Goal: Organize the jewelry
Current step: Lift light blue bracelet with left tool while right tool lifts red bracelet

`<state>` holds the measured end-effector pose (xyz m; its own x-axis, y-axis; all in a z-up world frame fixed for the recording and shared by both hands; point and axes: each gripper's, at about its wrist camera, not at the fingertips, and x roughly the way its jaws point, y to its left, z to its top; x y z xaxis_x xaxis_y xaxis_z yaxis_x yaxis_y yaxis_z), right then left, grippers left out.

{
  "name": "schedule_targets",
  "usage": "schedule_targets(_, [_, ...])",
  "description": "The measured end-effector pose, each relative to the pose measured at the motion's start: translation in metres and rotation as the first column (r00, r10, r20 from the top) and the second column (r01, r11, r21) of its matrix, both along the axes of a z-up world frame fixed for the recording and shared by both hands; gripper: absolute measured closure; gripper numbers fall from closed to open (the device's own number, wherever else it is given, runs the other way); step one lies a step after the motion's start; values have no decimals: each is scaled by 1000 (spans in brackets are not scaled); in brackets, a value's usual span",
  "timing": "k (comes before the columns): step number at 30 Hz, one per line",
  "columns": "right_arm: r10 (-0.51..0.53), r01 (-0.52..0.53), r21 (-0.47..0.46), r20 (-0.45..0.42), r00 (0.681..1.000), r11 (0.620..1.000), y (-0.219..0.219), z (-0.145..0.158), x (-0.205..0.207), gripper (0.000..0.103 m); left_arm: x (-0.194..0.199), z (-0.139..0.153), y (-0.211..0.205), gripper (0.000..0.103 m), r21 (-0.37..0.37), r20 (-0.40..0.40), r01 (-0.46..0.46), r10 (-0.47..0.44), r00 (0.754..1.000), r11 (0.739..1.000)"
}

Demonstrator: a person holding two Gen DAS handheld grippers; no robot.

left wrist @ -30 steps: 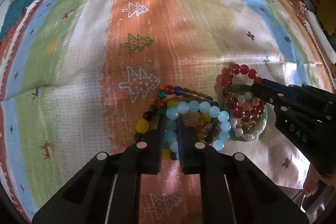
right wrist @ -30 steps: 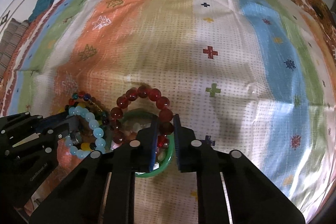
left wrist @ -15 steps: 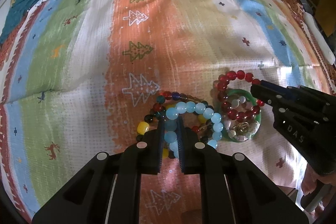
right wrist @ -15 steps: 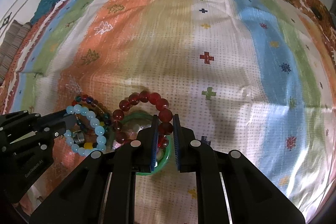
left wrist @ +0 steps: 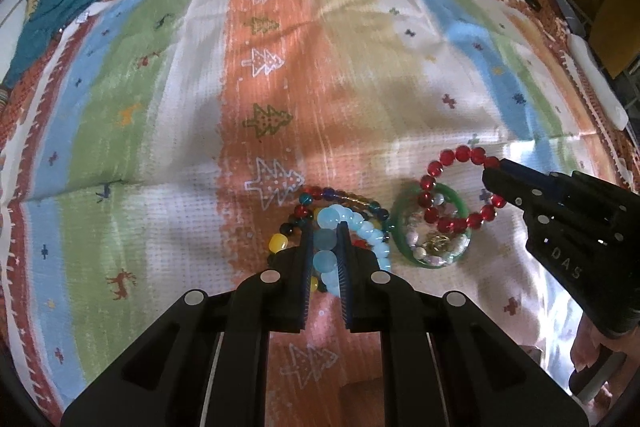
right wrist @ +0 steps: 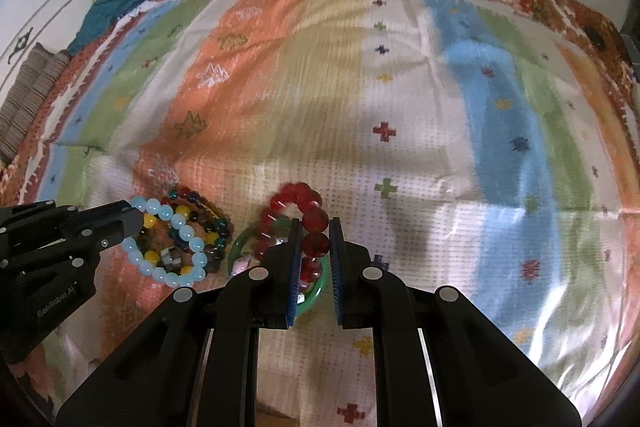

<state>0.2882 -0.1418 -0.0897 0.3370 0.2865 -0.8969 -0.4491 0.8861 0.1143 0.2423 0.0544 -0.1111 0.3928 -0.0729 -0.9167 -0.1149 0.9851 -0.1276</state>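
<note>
Left gripper (left wrist: 325, 247) clenched on a pale-blue bead bracelet (left wrist: 352, 227), right gripper (right wrist: 314, 247) clenched on a red bead bracelet (right wrist: 304, 215), each apparently being separated from the heap beside a green bangle (left wrist: 460, 203) on the striped blanket (left wrist: 360, 87).

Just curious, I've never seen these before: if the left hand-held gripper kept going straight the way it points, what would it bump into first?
Probably the multicolored bead bracelets lying beneath the pale blue bracelet that the left hand-held gripper already grips, then the striped cloth; depth is hard to judge.
</note>
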Motion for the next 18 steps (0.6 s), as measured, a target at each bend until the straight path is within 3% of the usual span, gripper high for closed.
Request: schedule_targets(18, [-39,36,71,41,998,997,-31,41,-36,89,-35,48,-8,92,-4,88,10,-9,996,1000])
